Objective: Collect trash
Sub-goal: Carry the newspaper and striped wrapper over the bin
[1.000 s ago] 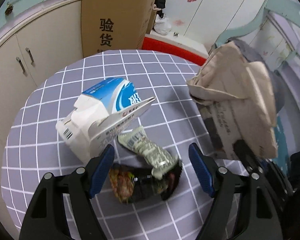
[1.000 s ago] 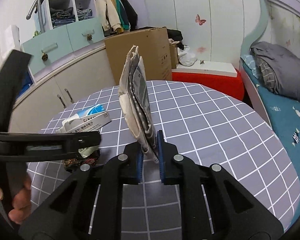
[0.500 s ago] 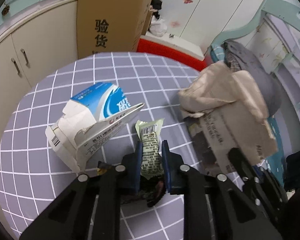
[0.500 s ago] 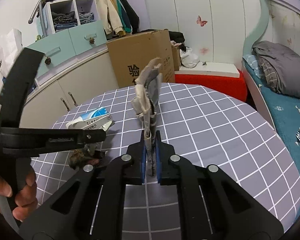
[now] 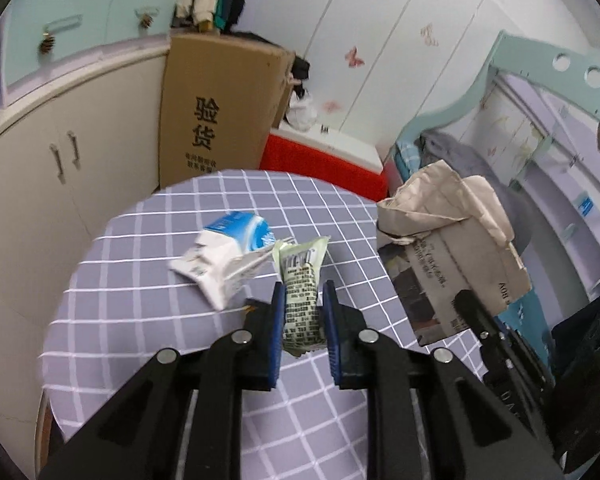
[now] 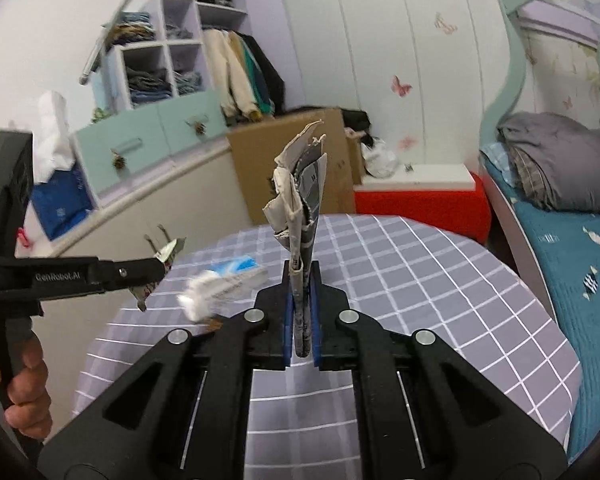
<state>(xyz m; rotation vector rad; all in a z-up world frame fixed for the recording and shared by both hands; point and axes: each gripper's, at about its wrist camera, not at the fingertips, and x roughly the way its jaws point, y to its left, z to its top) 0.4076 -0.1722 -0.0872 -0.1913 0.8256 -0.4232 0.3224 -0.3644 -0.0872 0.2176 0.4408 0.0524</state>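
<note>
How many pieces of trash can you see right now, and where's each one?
3. A green snack wrapper clamped in the left gripper, folded newspaper clamped in the right gripper, and a torn blue-and-white carton lying on the checkered table. More may be hidden.

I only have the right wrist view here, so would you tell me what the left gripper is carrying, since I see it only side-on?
Observer: The left gripper is shut on a pale green snack wrapper with printed text, held upright between the pads.
Operator: Thank you. How does my folded newspaper look from the other side?
Observer: From the left wrist view the newspaper shows its broad face, crumpled at the top, clamped in the right gripper.
Operator: Is anything lying behind the torn blue and white carton?
Observer: A dark wrapper peeks out beside the carton on the table, mostly hidden by the left gripper's finger.
</note>
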